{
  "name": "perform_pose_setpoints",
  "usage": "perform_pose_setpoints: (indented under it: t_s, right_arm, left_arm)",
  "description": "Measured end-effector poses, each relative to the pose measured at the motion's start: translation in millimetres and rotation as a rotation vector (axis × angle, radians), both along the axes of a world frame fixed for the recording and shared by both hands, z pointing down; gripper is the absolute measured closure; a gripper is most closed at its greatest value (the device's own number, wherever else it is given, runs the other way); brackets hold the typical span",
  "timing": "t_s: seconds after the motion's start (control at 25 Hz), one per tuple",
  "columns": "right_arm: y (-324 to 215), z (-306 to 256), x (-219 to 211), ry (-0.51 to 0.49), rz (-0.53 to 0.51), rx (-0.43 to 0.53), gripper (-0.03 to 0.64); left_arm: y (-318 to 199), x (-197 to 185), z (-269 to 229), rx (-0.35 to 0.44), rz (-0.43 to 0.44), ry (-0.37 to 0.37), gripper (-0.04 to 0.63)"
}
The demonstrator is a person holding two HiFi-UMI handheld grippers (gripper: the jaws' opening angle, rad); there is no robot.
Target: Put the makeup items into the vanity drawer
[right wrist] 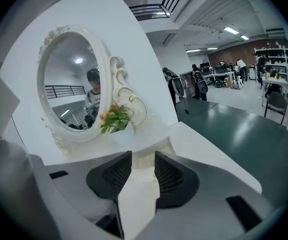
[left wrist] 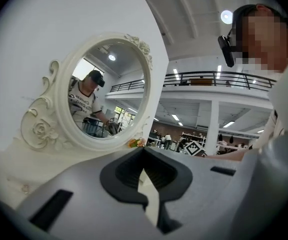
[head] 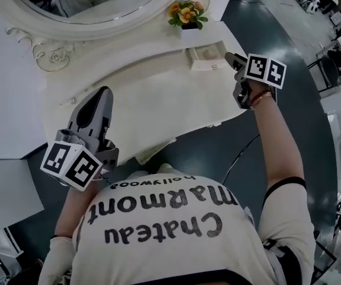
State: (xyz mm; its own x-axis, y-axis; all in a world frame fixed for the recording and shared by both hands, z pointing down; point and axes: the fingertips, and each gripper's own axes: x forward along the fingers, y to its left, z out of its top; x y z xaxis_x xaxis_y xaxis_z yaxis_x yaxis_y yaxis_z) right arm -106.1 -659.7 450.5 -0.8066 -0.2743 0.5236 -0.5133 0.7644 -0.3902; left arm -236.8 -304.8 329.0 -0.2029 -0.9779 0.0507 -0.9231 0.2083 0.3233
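Observation:
The white vanity top (head: 152, 94) carries a small drawer (head: 203, 57) that stands pulled open on its raised back tier, right of centre. No makeup items show in any view. My right gripper (head: 230, 58) hovers just right of that drawer, open by a narrow gap with nothing between its jaws; in the right gripper view (right wrist: 144, 168) the drawer (right wrist: 145, 156) lies straight ahead between them. My left gripper (head: 101, 95) is over the vanity's front left, shut and empty; in the left gripper view (left wrist: 144, 153) its tips meet.
An oval mirror with an ornate white frame (head: 37, 21) rises behind the vanity. A small pot of orange flowers (head: 186, 13) stands just behind the drawer. Dark green floor (head: 289, 34) lies to the right, and a white panel (head: 4, 117) stands at the left.

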Motion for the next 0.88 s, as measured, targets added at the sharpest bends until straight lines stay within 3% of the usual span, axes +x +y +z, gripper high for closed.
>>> perform_pose_setpoints:
  t_s: [0.32, 0.52, 0.64, 0.88]
  right_arm:
    - [108, -50, 77, -0.176, 0.066, -0.051, 0.516]
    - [167, -71, 87, -0.319, 0.144, -0.033, 0.543]
    - [202, -91, 83, -0.340, 0.148, 0.054, 0.549]
    - [244, -141, 67, -0.426, 0.140, 0.327, 0.549]
  left_arm:
    - [-38, 65, -29, 0.067, 0.263, 0.017, 0.588]
    - [-46, 82, -31, 0.103, 0.372, 0.019, 0.588]
    - [-33, 84, -37, 0.106, 0.411, 0.006, 0.588]
    - [-12, 67, -43, 0.120, 0.423, -0.031, 0.588]
